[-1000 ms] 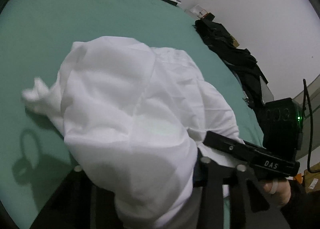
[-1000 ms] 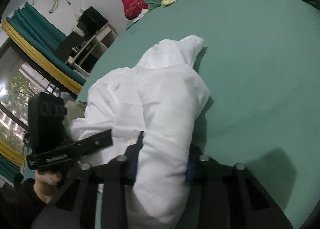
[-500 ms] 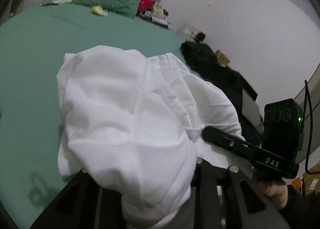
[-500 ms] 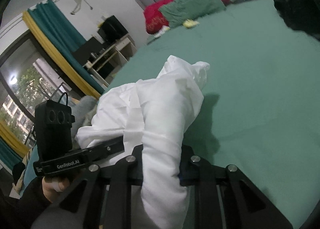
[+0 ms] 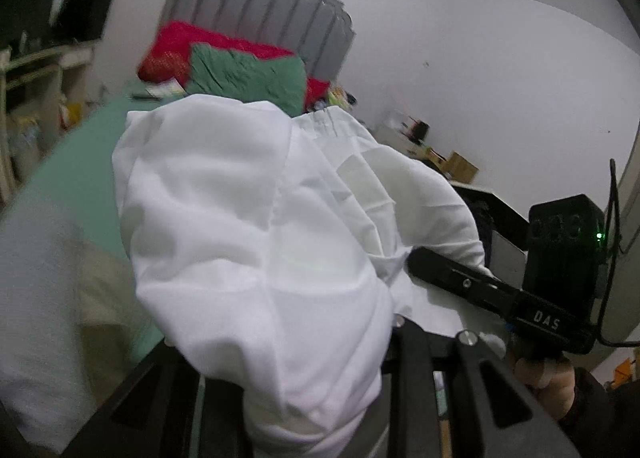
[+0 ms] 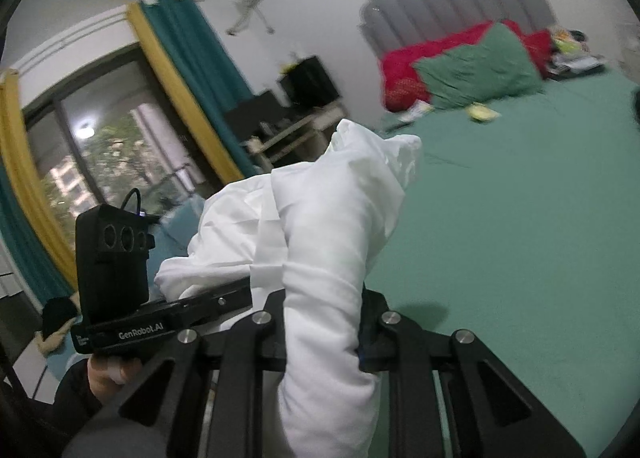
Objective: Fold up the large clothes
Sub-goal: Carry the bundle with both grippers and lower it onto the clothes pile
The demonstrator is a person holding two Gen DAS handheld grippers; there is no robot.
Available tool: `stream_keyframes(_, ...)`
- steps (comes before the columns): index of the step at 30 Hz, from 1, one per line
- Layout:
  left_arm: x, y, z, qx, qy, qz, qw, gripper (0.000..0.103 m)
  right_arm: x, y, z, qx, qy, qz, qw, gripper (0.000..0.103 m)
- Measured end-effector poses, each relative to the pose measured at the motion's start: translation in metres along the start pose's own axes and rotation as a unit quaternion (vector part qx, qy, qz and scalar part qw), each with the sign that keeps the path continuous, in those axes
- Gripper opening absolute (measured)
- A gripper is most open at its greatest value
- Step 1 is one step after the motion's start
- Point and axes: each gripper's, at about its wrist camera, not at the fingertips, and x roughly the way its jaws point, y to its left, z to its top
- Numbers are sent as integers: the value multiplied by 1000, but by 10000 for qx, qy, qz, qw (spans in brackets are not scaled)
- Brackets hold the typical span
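Note:
A large white garment [image 5: 256,242] is bunched up and held in the air above the green bed [image 6: 520,226]. My left gripper [image 5: 296,342] is shut on one part of it; the cloth drapes over the jaws and hides the fingertips. My right gripper [image 6: 324,338] is shut on another part of the white garment [image 6: 332,226], which rises in a thick roll between the jaws. Each gripper shows in the other's view, the right gripper in the left wrist view [image 5: 500,298] and the left gripper in the right wrist view [image 6: 168,318], close beside the cloth.
Green and red pillows [image 6: 476,70] lie against a grey headboard [image 5: 256,22] at the far end of the bed. A window with teal and yellow curtains [image 6: 180,70] and shelves [image 6: 292,130] stand to the left. Boxes [image 5: 460,166] sit by the white wall.
Both grippers have risen and tilted upward with the garment, lifting it off the bed. The views now show the headboard and walls instead of the bed surface.

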Motion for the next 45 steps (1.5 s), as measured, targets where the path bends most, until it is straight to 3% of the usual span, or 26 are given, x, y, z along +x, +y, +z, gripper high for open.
stream_keyframes(6, -76, 69, 35, 106, -219, 663, 9975, 26, 86, 71, 24, 18, -75, 747, 9972, 18)
stream_keyframes(12, -98, 159, 54, -186, 158, 1084, 9938, 31, 175, 108, 8, 778, 84, 999, 9919, 19)
stream_keyframes(14, -89, 200, 47, -564, 506, 1252, 9892, 37, 211, 104, -8, 1141, 301, 944, 9885, 19)
stream_keyframes(17, -62, 266, 16, -1151, 961, 1690, 9741, 42, 269, 89, -56, 1645, 969, 583, 9799, 19)
stream_keyframes(19, -47, 302, -9, -1548, 1202, 1580, 9678, 49, 282, 75, -87, 1682, 921, 632, 9794, 20)
stream_keyframes(21, -34, 321, -31, -1724, 1197, 1331, 9686, 58, 281, 76, -92, 1450, 843, 496, 9846, 20)
stream_keyframes(23, -36, 320, -37, -1630, 1022, 1321, 9724, 65, 283, 78, -89, 1284, 879, 468, 9867, 20)
stream_keyframes(27, -38, 319, -35, -1768, 1046, 1442, 9680, 71, 291, 77, -86, 1000, 935, 497, 9893, 26)
stream_keyframes(29, -53, 314, -28, -1766, 1031, 1598, 9657, 79, 292, 78, -81, 1012, 1007, 426, 9888, 34)
stream_keyframes(30, -58, 308, -26, -1706, 1022, 1700, 9652, 80, 291, 68, -78, 1033, 1033, 377, 9886, 45)
stream_keyframes(31, -61, 301, -22, -1629, 1006, 1776, 9653, 81, 287, 64, -78, 1076, 1064, 298, 9880, 65)
stream_keyframes(33, -75, 288, -17, -1443, 960, 1963, 9651, 82, 277, 55, -79, 1316, 1057, 139, 9856, 86)
stream_keyframes(42, -113, 258, -35, -1528, 1102, 2516, 9493, 83, 211, 55, -71, 1246, 1035, -210, 9866, 90)
stream_keyframes(45, -126, 241, -43, -1547, 933, 2539, 9502, 83, 187, 56, -67, 1047, 1085, -295, 9881, 92)
